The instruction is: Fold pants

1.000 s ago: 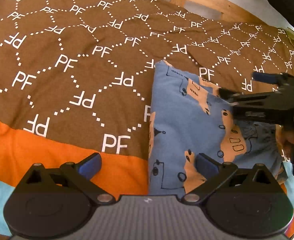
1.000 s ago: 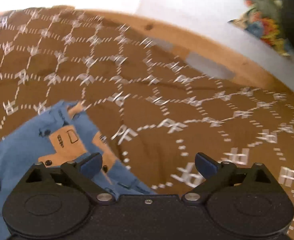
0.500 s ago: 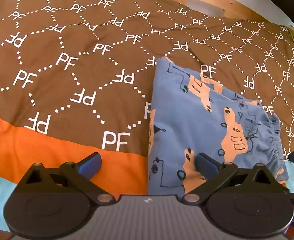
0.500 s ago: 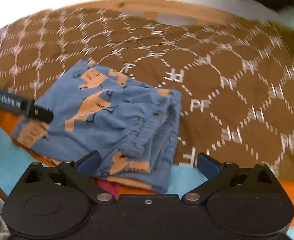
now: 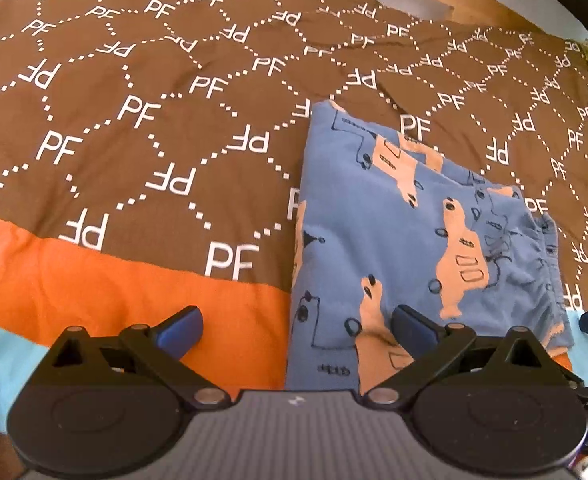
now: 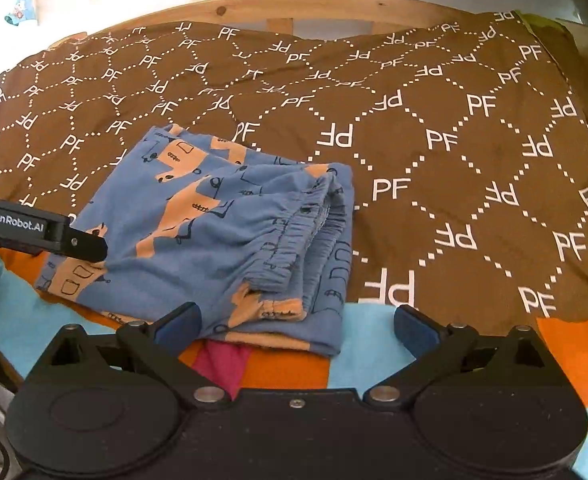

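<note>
White "PF" repeated across brown blanket (image 6: 414, 128); "GenRobot.AI" on left hand-held gripper (image 6: 46, 236).

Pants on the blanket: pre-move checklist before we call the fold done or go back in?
1. Pants folded into a compact stack: ok, layered, waistband on top.
2. Stack lying flat on the blanket: ok, though the near hem overhangs the brown area onto the orange and light-blue stripes.
3. Edges aligned: not ok, lower layers stick out past the waistband on the right side and at the near edge.
4. Left gripper free of cloth: ok, jaws open, nothing between them.
5. Right gripper free of cloth: ok, jaws open, above the near edge.
6. Cloth trapped under the stack: cannot tell.
</note>
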A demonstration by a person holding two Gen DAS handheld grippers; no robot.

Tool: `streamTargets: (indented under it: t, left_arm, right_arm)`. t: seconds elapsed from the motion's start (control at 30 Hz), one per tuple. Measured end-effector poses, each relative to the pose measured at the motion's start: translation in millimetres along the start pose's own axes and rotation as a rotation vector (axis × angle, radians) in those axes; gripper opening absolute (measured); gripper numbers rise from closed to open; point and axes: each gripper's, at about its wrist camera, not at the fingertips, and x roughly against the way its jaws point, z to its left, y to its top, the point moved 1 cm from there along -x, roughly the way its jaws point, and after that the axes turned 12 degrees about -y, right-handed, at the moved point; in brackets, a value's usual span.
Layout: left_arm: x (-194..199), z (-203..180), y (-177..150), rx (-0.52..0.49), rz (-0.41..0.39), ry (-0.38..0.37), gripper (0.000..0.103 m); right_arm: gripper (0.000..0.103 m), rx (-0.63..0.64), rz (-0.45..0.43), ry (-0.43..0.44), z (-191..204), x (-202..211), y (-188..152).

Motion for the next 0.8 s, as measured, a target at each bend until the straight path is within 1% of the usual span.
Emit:
streamTargets:
  t: [0.03, 0.1, 0.23, 0.27, 0.3, 0.43, 0.57, 0.7, 0.77, 0.8]
  left_arm:
    - [3.4, -1.3, 1.5, 0.002, 0.013, 0.004, 0.103]
    - [11.7, -6.3, 4.7, -0.006, 0.023, 0.044, 0.103]
    - [34.3, -23.0, 9.9, -0.112, -0.058, 0.162, 0.103]
    - [39.3, -27.1, 11.9, -0.135, -0.076, 0.186, 0.103]
    - [43.4, -30.0, 14.4, -0.147, -0.091, 0.195, 0.103]
    - [57.0, -36.1, 19.8, -0.164, -0.132, 0.180, 0.103]
    - [61.2, -39.8, 20.4, -0.188, -0.145, 0.179, 0.103]
    - [61.9, -38.2, 19.5, -0.173, -0.121, 0.141, 0.103]
    - [57.8, -34.5, 18.8, -0.152, -0.093, 0.113, 0.103]
    - [55.0, -31.5, 18.2, -0.135, -0.075, 0.099, 0.103]
  right_arm:
    - [0.102, -0.005, 0.000, 0.000, -0.7, 2.5, -0.8]
    - [0.102, -0.013, -0.014, -0.003, -1.9, 8.5, -2.2]
    - [0.102, -0.016, -0.072, -0.023, -3.7, 22.1, -1.5]
    - [0.102, -0.012, -0.083, -0.028, -3.4, 24.6, -0.1]
    - [0.102, -0.009, -0.094, -0.031, -3.0, 26.8, 1.3]
    - [0.102, -0.006, -0.122, -0.034, -0.1, 32.2, 8.2]
    - [0.102, 0.003, -0.135, -0.036, 4.9, 35.4, 12.4]
    - [0.102, 0.014, -0.136, -0.045, 7.4, 35.8, 15.7]
    - [0.102, 0.025, -0.117, -0.056, 8.7, 33.9, 17.7]
    - [0.102, 0.032, -0.092, -0.063, 9.3, 31.1, 19.3]
